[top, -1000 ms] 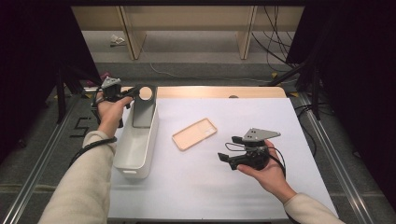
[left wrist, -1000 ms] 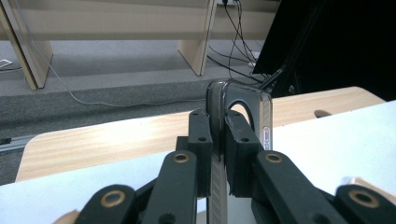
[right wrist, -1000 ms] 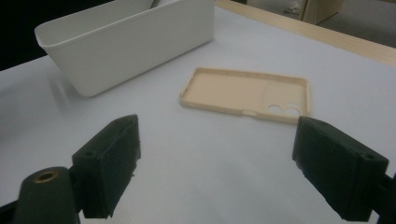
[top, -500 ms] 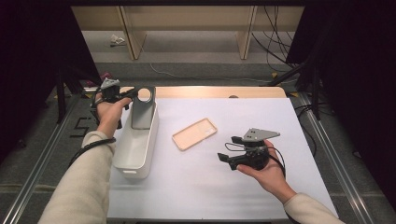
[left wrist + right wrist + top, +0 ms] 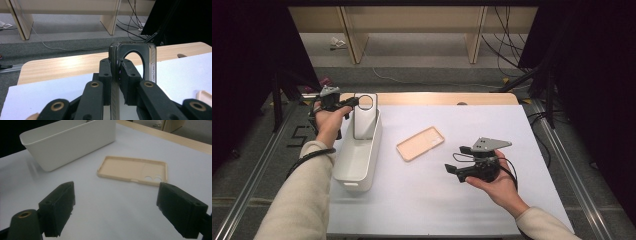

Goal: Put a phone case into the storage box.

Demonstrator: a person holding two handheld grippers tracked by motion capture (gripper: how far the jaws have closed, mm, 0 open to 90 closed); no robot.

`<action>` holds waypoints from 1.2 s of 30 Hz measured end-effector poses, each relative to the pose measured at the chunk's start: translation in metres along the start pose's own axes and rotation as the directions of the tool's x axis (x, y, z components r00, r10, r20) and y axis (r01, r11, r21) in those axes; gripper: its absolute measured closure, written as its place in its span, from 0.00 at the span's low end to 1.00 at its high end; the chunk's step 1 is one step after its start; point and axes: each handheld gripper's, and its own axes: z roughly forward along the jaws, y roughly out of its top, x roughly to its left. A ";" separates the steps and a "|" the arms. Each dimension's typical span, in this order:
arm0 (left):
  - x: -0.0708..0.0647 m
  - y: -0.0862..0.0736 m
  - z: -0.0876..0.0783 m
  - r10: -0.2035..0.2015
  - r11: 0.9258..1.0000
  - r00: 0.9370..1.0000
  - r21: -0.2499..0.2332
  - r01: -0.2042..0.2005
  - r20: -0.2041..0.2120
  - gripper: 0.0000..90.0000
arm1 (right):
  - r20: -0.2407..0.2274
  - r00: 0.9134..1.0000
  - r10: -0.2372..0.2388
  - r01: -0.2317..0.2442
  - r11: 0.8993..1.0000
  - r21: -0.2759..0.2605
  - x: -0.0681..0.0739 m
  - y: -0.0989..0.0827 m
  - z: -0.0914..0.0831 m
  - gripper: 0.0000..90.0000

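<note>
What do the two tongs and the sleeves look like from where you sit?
Both tongs are black. The left tongs have brass-coloured pivot rings and a black cable along the forearm. The right tongs carry a grey three-cornered plate and thin looping wires. Both sleeves are cream, long and soft-looking.

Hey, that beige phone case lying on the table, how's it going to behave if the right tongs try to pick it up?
The beige phone case looks like a thin, hollow shell, so it is probably light and may flex when squeezed. It lies flat, open side up, on the smooth white table, so it might slide when nudged. Its low rim gives the open right tongs little to pinch.
</note>
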 end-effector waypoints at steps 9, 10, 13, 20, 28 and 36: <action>0.002 0.000 0.003 0.018 1.000 1.000 0.022 -0.017 -0.019 0.87 | 0.000 1.000 0.001 -0.001 1.000 -0.001 0.000 0.000 0.000 0.18; 0.002 0.000 0.003 0.018 1.000 1.000 0.022 -0.017 -0.019 0.87 | 0.000 1.000 0.001 -0.001 1.000 -0.001 0.000 0.000 0.000 0.18; 0.003 0.000 0.004 0.024 0.999 0.999 0.031 -0.024 -0.022 0.86 | -0.001 1.000 0.001 -0.001 1.000 -0.001 0.000 0.000 0.000 0.18; 0.004 -0.002 0.005 0.036 0.998 0.999 0.043 -0.035 -0.031 0.85 | -0.001 1.000 0.001 -0.001 1.000 -0.001 0.000 0.000 0.000 0.18; 0.005 -0.003 0.007 0.054 0.997 0.998 0.056 -0.051 -0.041 0.84 | -0.002 1.000 0.001 -0.001 1.000 0.000 0.000 0.000 0.001 0.18; 0.003 0.001 0.009 0.092 0.993 0.994 0.074 -0.088 -0.054 0.84 | -0.002 1.000 0.000 0.000 1.000 0.000 0.000 0.000 0.000 0.18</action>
